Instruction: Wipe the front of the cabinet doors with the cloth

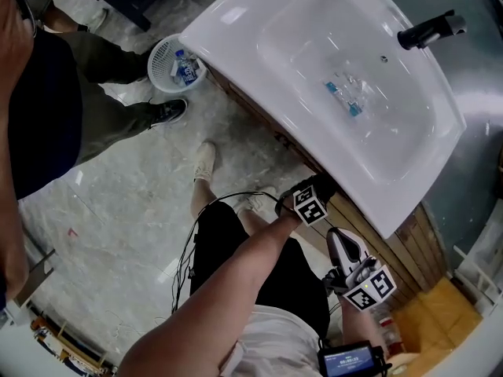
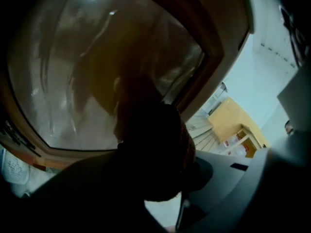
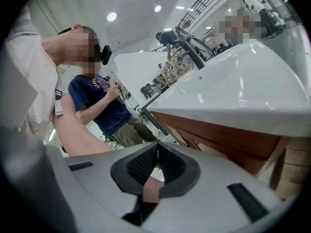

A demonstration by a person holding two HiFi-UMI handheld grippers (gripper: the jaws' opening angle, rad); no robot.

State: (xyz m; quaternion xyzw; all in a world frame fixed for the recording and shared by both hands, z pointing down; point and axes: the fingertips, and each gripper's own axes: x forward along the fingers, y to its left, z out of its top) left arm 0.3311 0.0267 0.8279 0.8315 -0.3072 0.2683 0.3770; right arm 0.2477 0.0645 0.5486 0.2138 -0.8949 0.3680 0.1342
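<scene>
Left gripper [image 2: 151, 183] clamps the cloth [image 2: 155, 130] close to the cabinet door [image 2: 92, 76] ahead. Right gripper [image 3: 156, 166] is clenched, empty. Wiping seems underway, unfinished.

Glossy white basin [image 1: 314, 22], shiny brown wooden cabinet door [image 2: 97, 57], nubbly dark cloth [image 2: 155, 154], polished stone floor [image 1: 134, 203].

In the head view a white washbasin [image 1: 236, 30] fills the 1 o'clock area, with a black faucet [image 1: 428, 31] at its 2 o'clock edge and small clear-and-blue items [image 1: 343, 98] lying in the bowl. At 11 o'clock a white mesh wastebasket [image 1: 161, 65] holding bottles stands on the pale marbled floor [image 1: 118, 203], just beside a bystander's black shoe [image 1: 167, 113].
</scene>
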